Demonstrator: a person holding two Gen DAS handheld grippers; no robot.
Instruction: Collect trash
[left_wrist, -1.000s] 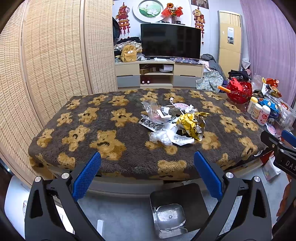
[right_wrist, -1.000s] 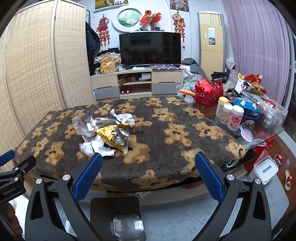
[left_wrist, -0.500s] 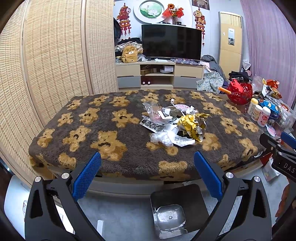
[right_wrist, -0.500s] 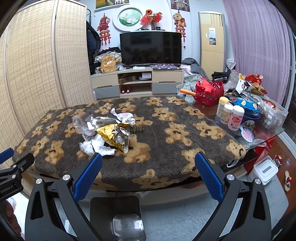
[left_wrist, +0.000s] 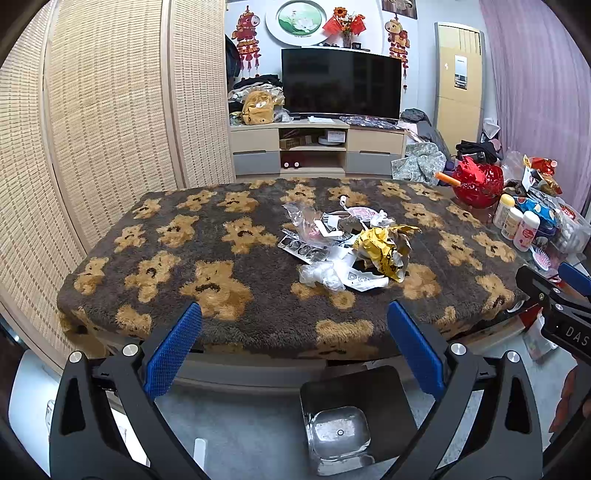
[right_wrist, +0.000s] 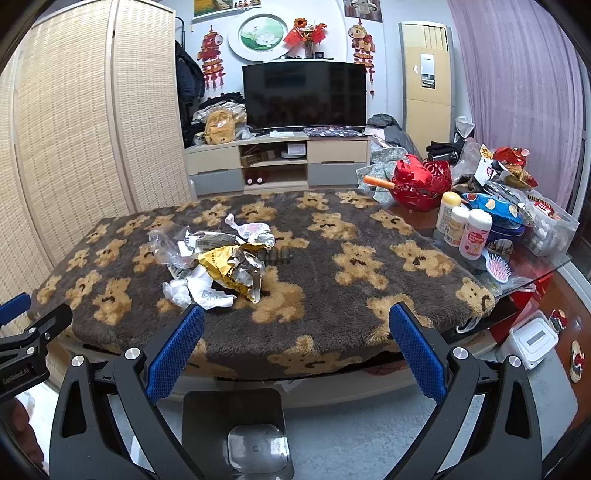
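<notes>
Trash (left_wrist: 347, 247) lies heaped a little right of centre in the left wrist view, on a bear-patterned blanket (left_wrist: 207, 258) covering the table; in the right wrist view the same heap (right_wrist: 218, 266) sits left of centre. Crumpled yellow foil wrapper (left_wrist: 384, 249), clear plastic (left_wrist: 321, 275) and white paper scraps overlap, so single pieces underneath are hard to make out. Wide bare blanket surrounds the heap toward the left edge and the near edge, which runs across the lower middle of both views.

Left gripper (left_wrist: 291, 350) is spread wide with nothing between its blue pads, low in the frame, short of the near edge. Right gripper (right_wrist: 295, 350) is likewise released and empty; its tip (left_wrist: 554, 295) pokes in at the right edge of the left view, cut off.

Below the table edge stands a dark bin (left_wrist: 354, 413), partly hidden by the gripper frame. Bottles (right_wrist: 465, 229) and a red basket (right_wrist: 421, 184) crowd the table's right side.
</notes>
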